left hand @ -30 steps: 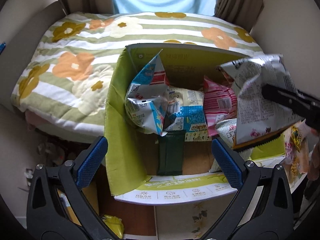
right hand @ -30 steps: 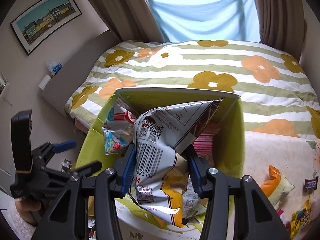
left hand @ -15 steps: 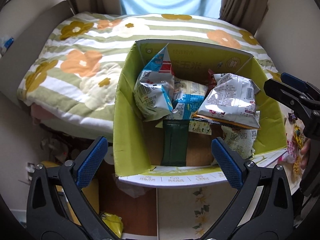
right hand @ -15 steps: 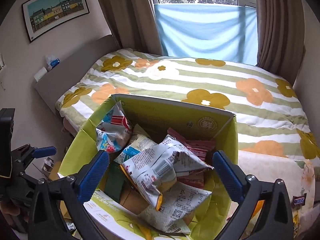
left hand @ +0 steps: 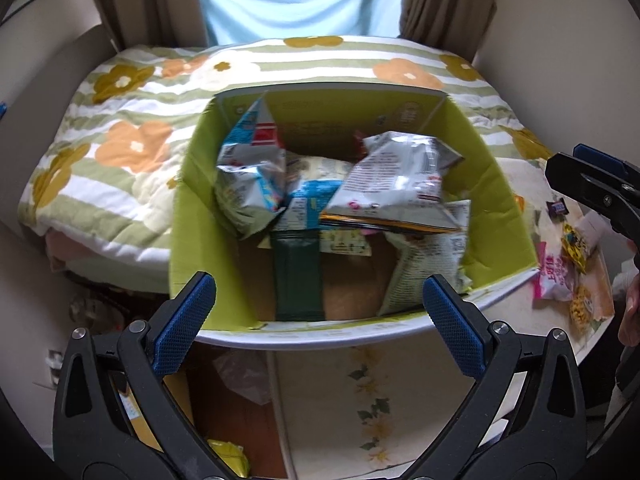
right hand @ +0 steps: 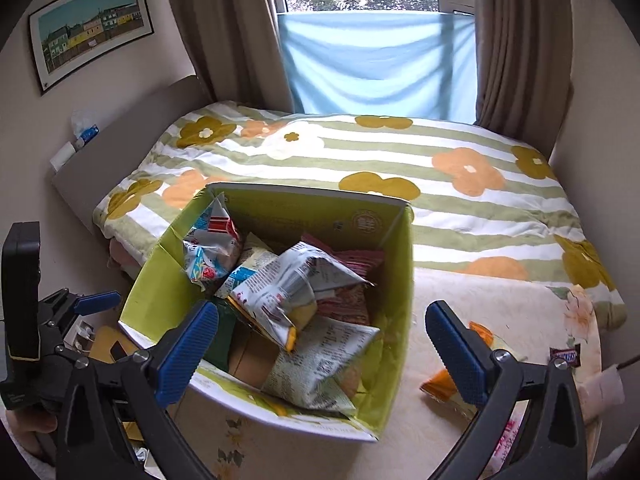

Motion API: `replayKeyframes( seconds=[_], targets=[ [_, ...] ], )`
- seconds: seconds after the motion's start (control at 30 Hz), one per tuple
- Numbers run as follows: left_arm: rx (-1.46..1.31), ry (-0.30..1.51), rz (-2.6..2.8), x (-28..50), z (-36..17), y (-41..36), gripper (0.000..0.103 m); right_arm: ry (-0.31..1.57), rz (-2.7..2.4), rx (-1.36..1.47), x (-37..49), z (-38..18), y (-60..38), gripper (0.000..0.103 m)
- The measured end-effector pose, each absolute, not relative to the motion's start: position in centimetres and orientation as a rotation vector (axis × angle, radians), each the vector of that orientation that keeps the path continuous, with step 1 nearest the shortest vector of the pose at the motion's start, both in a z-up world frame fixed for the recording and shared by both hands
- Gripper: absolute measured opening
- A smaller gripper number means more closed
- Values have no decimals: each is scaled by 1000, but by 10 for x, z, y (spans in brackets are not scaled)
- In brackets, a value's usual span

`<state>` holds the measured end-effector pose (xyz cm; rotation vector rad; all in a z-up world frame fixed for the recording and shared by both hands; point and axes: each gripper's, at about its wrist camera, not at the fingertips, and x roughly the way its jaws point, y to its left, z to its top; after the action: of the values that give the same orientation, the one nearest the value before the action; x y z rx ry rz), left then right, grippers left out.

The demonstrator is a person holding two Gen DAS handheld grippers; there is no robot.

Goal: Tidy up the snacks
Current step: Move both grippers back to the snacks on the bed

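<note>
**Both grippers empty, snacks piled in green box**

Left gripper (left hand: 316, 308) spread wide, holds nothing, hovers over the near rim of the box (left hand: 188, 216). Right gripper (right hand: 320, 336) also spread wide and empty, above the box's near right corner; in the left view its tip shows at the right edge, off to the side of the box.

Box is cardboard, green inside, flaps up, sits on a table (right hand: 520, 312) with a cream floral cloth, just beside the bed (right hand: 360, 152). Inside:
- silver bag (left hand: 396, 184) on top, tilted, orange edge down, lying over other packs
- blue-red bag (left hand: 252, 160) upright against the left wall
- blue-white pack (left hand: 312, 204) between those two, partly covered
- dark green pack (left hand: 298, 276) flat on the box floor, near front
- pale printed bag (left hand: 428, 268) leaning in the front right corner
- pink pack (right hand: 360, 264) at the back, mostly hidden under the silver bag

Loose on the table, right of the box: orange bag (right hand: 444, 384) partly behind the right gripper's finger, pink bag (left hand: 554, 276), yellow candy (left hand: 576, 244), small chocolate bar (right hand: 564, 356)

Framed picture (right hand: 92, 28) on the left wall, curtains at the window
</note>
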<state>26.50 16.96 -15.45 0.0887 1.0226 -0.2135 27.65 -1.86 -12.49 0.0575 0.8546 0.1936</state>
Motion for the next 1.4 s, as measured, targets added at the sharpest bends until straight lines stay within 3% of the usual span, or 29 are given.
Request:
replayKeyframes(
  seconds=[0.3, 0.7, 1.1, 1.4],
  targets=[
    [123, 961, -273, 246, -129, 99, 103, 829, 86, 105, 229, -110, -100, 103],
    [211, 947, -468, 229, -120, -50, 103, 812, -57, 204, 169, -110, -230, 103],
    [350, 1002, -730, 209, -159, -198, 103, 861, -122, 362, 135, -147, -329, 103],
    [447, 1097, -847, 224, -211, -255, 103, 894, -210, 454, 134, -186, -365, 103]
  ],
)
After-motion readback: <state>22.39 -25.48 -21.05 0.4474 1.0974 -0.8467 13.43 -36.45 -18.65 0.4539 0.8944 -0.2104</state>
